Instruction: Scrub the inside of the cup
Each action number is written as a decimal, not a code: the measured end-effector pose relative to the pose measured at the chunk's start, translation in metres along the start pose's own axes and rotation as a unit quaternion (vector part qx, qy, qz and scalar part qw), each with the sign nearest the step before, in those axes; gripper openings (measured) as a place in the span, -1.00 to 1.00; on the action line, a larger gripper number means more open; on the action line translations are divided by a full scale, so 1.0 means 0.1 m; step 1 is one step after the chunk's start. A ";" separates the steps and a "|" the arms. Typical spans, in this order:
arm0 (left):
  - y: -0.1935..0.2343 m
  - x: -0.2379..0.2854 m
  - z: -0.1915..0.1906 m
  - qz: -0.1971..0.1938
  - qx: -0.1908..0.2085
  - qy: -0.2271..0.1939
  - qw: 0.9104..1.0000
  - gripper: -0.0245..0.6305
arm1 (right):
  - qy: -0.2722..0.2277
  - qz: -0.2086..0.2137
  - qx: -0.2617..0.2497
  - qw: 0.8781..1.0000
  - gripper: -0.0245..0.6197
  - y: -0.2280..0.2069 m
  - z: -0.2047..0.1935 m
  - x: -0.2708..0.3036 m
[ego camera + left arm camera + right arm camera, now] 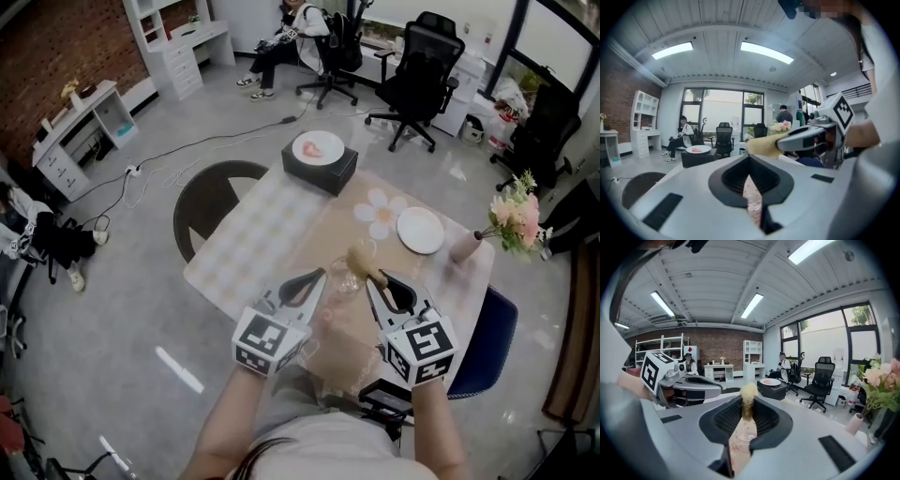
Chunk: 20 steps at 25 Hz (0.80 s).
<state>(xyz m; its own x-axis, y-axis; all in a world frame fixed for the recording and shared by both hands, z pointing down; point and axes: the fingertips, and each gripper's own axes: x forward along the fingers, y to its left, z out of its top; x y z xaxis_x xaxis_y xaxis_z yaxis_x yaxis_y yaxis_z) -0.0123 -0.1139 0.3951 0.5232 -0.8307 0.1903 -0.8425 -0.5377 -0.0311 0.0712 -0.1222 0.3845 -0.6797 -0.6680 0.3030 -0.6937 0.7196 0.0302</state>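
Left gripper (321,276): fingers closed, seemingly empty | right gripper (373,284): fingers clamp brush (360,260) | steady your cup (343,280), drive brush straight in.

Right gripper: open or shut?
Shut: the right gripper's fingers clamp the brush handle; its bristle head pokes out beyond them.

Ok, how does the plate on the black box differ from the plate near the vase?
The plate on the black box sits raised on that box at the table's far end; the plate near the vase lies directly on the table, beside a flower-shaped mat. The box plate carries something pink; the other plate is bare. Both are round and white.
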 end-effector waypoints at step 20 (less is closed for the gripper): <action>0.24 0.48 -1.35 -0.318 0.065 0.130 0.937 -0.31 | 0.093 -0.118 0.028 0.988 -0.72 -0.19 -0.31 0.29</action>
<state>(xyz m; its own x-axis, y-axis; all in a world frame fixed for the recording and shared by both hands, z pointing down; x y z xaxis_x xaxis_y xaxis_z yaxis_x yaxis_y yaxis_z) -0.0248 -0.1472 0.5358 0.8509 -0.2818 0.4433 -0.3388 -0.9394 0.0531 0.0720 -0.1491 0.4224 -0.4446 -0.7663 0.4638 -0.8437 0.5322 0.0706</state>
